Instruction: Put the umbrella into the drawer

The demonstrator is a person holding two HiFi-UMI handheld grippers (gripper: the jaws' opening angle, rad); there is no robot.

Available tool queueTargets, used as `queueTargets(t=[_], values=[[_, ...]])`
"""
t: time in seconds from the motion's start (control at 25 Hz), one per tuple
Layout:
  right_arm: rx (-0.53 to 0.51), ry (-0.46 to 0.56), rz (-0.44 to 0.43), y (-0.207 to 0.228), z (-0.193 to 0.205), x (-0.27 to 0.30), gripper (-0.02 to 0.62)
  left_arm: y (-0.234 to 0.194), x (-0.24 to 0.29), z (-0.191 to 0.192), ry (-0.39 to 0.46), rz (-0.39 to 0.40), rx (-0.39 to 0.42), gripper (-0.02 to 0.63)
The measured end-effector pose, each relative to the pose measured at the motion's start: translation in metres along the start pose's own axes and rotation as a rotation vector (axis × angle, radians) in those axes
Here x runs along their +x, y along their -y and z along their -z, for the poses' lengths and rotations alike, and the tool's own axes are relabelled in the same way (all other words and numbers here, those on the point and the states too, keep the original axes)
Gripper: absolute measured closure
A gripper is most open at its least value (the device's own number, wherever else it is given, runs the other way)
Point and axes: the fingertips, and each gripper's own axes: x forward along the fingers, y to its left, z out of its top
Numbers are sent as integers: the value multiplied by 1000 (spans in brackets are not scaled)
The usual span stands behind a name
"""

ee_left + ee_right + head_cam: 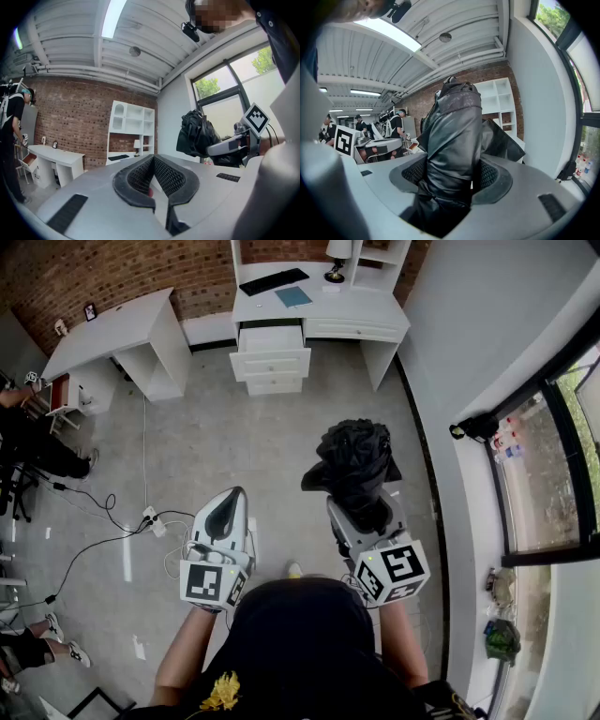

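Observation:
A folded black umbrella [354, 460] stands out of my right gripper [362, 509], which is shut on its lower part. In the right gripper view the umbrella [452, 131] fills the gap between the pads of the right gripper [450, 165] and hides most of what lies ahead. My left gripper [228, 497] is held beside it at the left, shut with nothing in it; in the left gripper view the left gripper [153, 159] has its pads meeting at the tip. The umbrella [197, 133] shows at that view's right. Far ahead, a white desk [323, 307] has its top drawer [270, 337] pulled open.
A keyboard [273, 281], a blue sheet [293, 296] and a lamp [336, 268] lie on the desk. A second white desk [117, 338] stands at the left. Cables and a power strip [150, 519] lie on the floor. A wall and window [553, 474] run along the right. People [28, 442] sit far left.

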Motion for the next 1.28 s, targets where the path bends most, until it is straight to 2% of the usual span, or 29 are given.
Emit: queueTargets(t=[0.2, 0.4, 0.56, 1.04, 1.28], values=[[-8, 15, 20, 10, 0, 3, 330, -12, 3, 6, -2, -20, 18, 589], [45, 107, -8, 24, -11, -10, 330, -12, 8, 10, -27, -39, 24, 589], [-21, 102, 16, 27, -14, -11, 330, -12, 8, 9, -39, -43, 25, 589], [18, 81, 0, 41, -13, -12, 330, -8, 17, 2, -64, -39, 52, 589], [66, 64, -6, 57, -6, -4, 330, -9, 20, -4, -70, -67, 48, 589]])
